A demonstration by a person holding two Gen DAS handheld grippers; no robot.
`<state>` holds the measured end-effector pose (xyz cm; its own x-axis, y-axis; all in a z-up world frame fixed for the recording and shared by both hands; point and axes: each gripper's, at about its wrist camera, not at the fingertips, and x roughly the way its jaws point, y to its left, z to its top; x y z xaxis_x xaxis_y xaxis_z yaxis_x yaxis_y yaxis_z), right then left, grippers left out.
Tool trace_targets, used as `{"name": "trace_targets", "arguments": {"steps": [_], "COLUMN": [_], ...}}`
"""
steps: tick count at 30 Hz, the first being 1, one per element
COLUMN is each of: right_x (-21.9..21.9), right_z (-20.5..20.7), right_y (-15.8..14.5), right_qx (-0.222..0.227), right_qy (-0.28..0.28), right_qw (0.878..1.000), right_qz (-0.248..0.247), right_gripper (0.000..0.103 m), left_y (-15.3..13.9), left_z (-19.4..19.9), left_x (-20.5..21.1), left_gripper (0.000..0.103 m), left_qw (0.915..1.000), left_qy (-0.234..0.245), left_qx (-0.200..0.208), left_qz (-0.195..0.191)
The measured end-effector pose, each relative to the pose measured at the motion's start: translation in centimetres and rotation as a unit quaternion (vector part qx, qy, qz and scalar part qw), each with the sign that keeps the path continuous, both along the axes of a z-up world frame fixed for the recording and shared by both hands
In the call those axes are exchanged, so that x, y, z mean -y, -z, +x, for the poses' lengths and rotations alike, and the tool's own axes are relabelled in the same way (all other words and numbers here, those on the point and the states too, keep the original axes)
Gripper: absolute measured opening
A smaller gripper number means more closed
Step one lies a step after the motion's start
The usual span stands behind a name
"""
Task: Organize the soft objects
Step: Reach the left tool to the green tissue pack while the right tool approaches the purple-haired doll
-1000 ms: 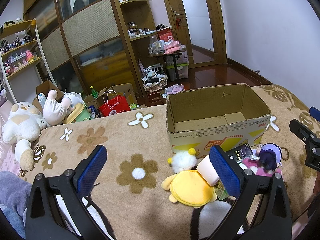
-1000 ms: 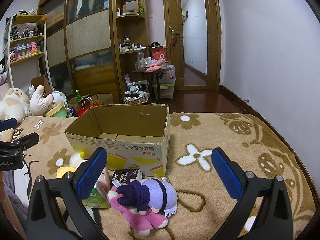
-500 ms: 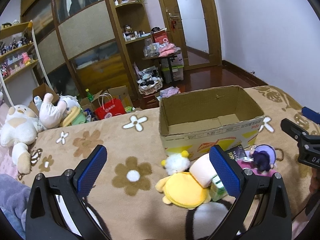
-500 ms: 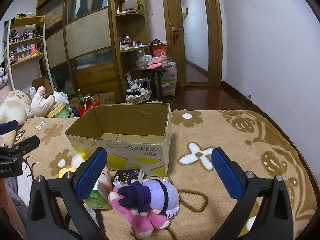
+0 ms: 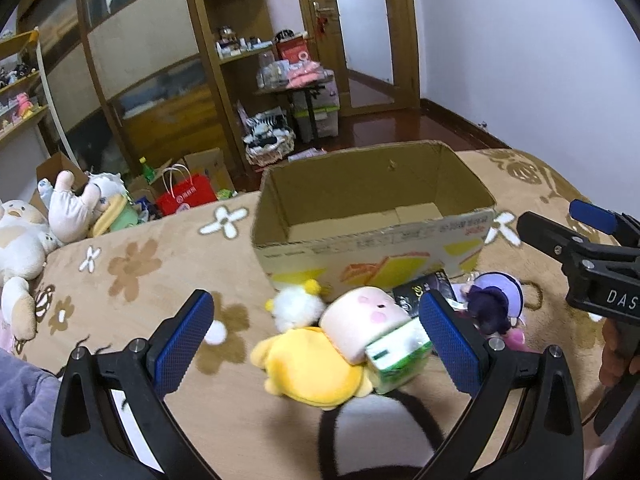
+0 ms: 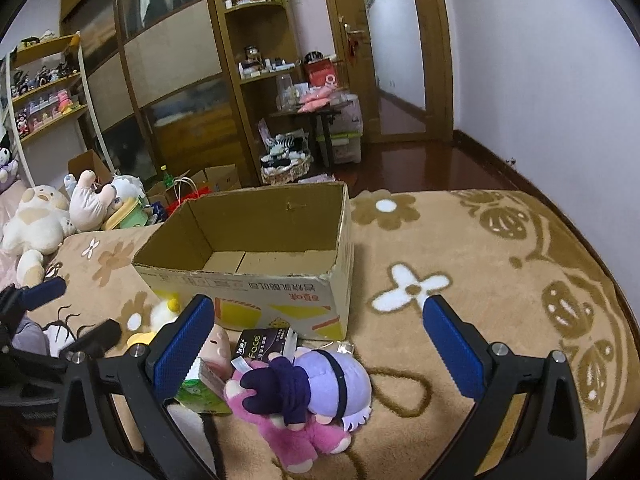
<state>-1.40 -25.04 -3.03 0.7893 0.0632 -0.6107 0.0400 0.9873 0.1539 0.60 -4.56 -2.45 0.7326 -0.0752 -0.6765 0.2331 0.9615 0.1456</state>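
**Both grippers poised over the toy pile, nothing picked yet**

The left gripper (image 5: 316, 334) and right gripper (image 6: 320, 346) both have their jaws spread wide and empty. At lower centre of each view, the yellow plush (image 5: 308, 364) and purple-haired doll (image 6: 308, 384) lie on the blanket (image 6: 480, 248), just before the empty cardboard box (image 6: 256, 280). Judged next: close on one toy, clear the box's near rim. Open room lies right.
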Motion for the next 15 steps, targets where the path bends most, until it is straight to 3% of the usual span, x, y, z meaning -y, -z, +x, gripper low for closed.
{"name": "trace_targets", "arguments": {"steps": [15], "right_x": [0.4], "right_z": [2.8], "right_y": [2.6], "right_qx": [-0.062], "right_qy": [-0.018], "right_qw": [0.998], "right_qz": [0.021], "right_gripper": [0.103], "left_y": [4.0], "left_z": [2.3], "left_x": [1.8], "left_gripper": [0.101], "left_qw": [0.9959], "left_qy": [-0.010], "left_qx": [-0.086], "left_qz": [-0.026]}}
